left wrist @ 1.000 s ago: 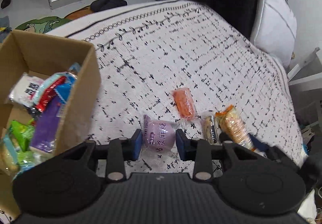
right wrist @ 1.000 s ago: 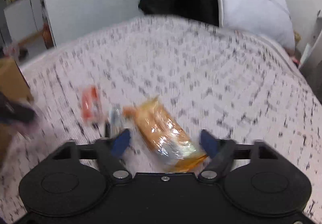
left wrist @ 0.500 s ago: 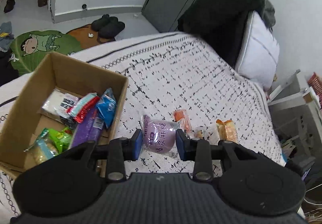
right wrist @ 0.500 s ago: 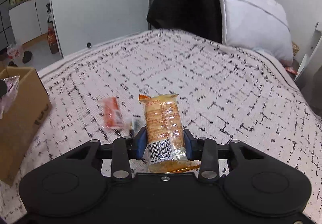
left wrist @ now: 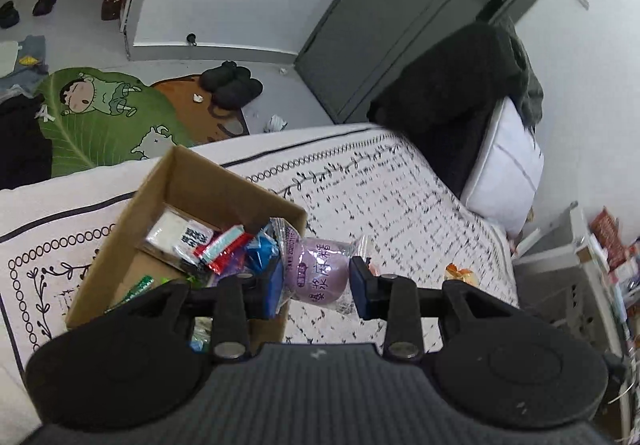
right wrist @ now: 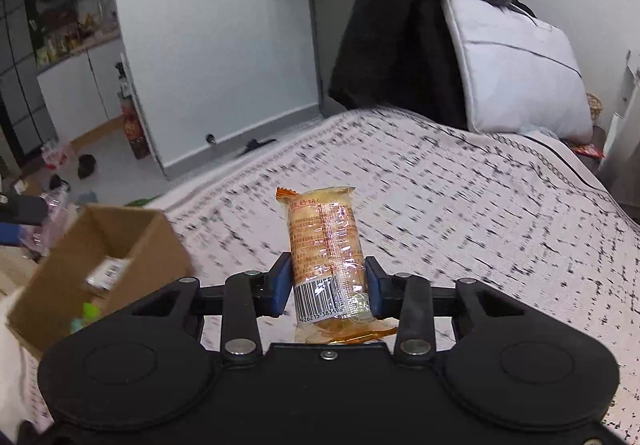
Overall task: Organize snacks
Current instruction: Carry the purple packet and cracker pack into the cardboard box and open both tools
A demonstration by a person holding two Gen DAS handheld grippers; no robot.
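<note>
The left gripper (left wrist: 316,287) held the round purple snack in a clear wrapper (left wrist: 318,274), its jaws closed on both sides of it, as in the earlier frames. One second before, this snack was low over the patterned white bed cover (left wrist: 400,197); now it hung high in the air, just beside the near right corner of the open brown cardboard box (left wrist: 224,191). The box, which had been at the left edge of the left wrist view, now stood near the middle of it, with several coloured snack packets inside.

The jaws of the right gripper (right wrist: 326,291) had just been closing, and now they pressed on the long orange cracker packet with a barcode (right wrist: 326,241). Earlier this packet lay on the bed between wide jaws; now it stood almost upright, lifted above the bed. In the right wrist view the cardboard box was at the lower left.
</note>
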